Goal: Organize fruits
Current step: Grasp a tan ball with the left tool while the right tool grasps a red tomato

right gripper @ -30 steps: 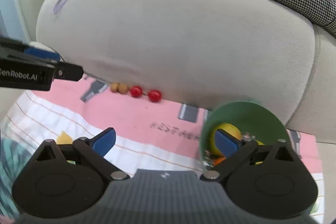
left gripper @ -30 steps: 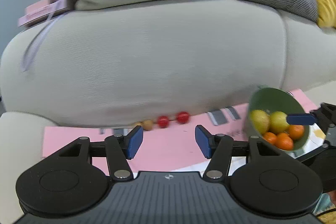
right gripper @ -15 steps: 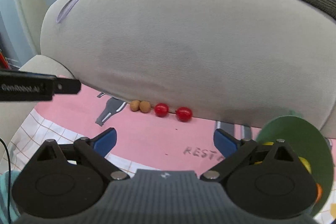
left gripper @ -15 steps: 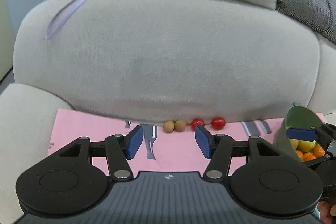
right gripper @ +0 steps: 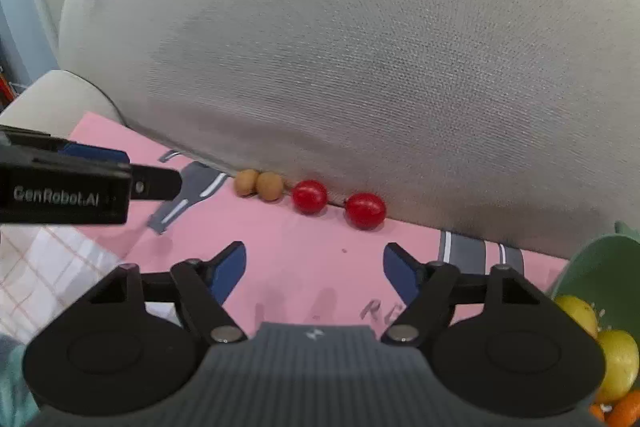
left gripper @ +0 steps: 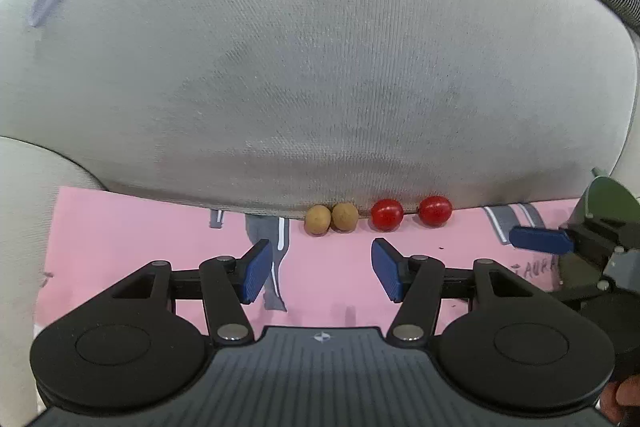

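Observation:
Two small brown fruits (left gripper: 331, 218) and two red fruits (left gripper: 411, 213) lie in a row on a pink mat (left gripper: 140, 227), tight against a grey sofa cushion (left gripper: 320, 67). My left gripper (left gripper: 318, 275) is open and empty, just short of the brown fruits. My right gripper (right gripper: 314, 273) is open and empty, just short of the red fruits (right gripper: 338, 203); the brown fruits (right gripper: 259, 183) lie to their left. A green bowl (right gripper: 600, 275) with yellow and orange fruit sits at the right gripper's right side.
The sofa cushion rises right behind the fruit row and overhangs it. The left gripper's finger (right gripper: 92, 183) reaches in from the left in the right wrist view. A checked white cloth (right gripper: 48, 267) lies at the mat's near left. The green bowl's edge (left gripper: 612, 199) shows at the far right.
Both grippers have moved forward and down toward the fruit row, which now looks much larger. The green bowl has slid toward the right edge of both views. Both jaws stay open.

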Available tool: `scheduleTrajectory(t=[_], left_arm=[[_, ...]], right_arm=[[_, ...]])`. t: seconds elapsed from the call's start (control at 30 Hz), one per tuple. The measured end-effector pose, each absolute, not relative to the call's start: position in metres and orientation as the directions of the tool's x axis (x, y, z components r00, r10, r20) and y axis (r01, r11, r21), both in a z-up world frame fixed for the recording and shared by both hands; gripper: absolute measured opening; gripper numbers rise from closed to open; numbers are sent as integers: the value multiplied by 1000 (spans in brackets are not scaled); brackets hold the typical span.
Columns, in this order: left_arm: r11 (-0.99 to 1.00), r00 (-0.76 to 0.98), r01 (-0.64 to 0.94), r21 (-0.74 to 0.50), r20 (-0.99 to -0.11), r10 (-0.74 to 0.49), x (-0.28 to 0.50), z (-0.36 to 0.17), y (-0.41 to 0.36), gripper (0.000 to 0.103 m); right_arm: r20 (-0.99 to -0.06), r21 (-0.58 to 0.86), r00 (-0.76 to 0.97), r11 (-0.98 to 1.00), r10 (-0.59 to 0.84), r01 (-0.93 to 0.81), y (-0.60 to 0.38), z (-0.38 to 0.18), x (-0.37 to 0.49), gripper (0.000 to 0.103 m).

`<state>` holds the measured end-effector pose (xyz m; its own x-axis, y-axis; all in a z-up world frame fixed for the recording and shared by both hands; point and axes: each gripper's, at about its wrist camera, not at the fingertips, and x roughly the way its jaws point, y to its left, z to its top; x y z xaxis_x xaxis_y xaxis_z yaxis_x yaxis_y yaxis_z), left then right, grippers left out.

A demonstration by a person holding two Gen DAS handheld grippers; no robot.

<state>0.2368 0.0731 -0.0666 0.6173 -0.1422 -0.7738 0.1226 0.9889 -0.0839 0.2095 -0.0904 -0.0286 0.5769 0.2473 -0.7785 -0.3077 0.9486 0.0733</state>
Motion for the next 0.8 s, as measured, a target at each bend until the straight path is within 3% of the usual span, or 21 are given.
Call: scheduleTrajectory(t=[0.13,0.3,0.6,0.8], left_arm=[[989,601,119,-83,-787,-138,249,-82,69,67],[989,606,118,-93,-782,-146,264,-99,68,66],[986,604,165,-28,-787,-123,285,-127,64,52],[980,588,198,2,-801,-117,292,-140,57,47]], right_arm=[[-781,57,582,953,229,-299,-91,-43,225,66],[-786,31,582,953,209,-301,-90,-57,241,55],[-791,9,581,953,192,-303,-87,-78,263,44],[-796,1,577,953,184,-303,-85,-90,268,42]])
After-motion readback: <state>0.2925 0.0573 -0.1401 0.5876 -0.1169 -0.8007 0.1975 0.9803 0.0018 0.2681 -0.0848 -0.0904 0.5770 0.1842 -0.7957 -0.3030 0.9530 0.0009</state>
